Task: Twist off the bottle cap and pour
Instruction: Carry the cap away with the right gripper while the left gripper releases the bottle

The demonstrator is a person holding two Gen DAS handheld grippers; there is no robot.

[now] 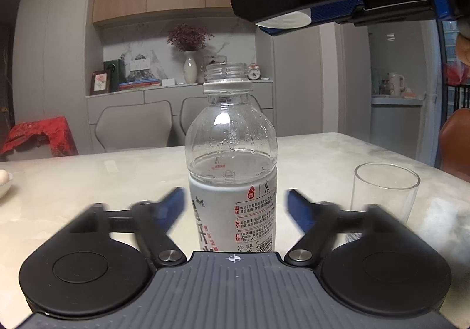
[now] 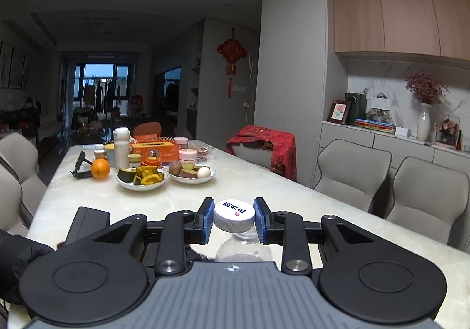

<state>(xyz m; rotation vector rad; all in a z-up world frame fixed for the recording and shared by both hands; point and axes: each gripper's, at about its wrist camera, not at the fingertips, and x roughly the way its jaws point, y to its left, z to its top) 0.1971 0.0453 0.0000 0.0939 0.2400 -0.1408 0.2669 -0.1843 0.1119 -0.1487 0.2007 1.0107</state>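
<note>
The pale marble table (image 1: 88, 182) fills the middle of the left wrist view. At its centre stands the clear water bottle (image 1: 232, 158), upright, its threaded neck bare and a white ring below the threads; a white label with red print wraps its lower half. The left hand-held gripper (image 1: 233, 205) sits at the lower centre with its blue pads spread on either side of the label, apart from it and blurred. An empty drinking glass (image 1: 384, 191) stands on the table at the lower right, near the bottle. In the upper right of that view the right hand-held gripper (image 1: 282, 20) hangs above the bottle mouth, pinching the white bottle cap (image 1: 286, 20). In the right wrist view the cap (image 2: 234, 215) sits lower centre, squeezed between the blue pads, with the bottle's shoulder (image 2: 243, 249) just below it
</note>
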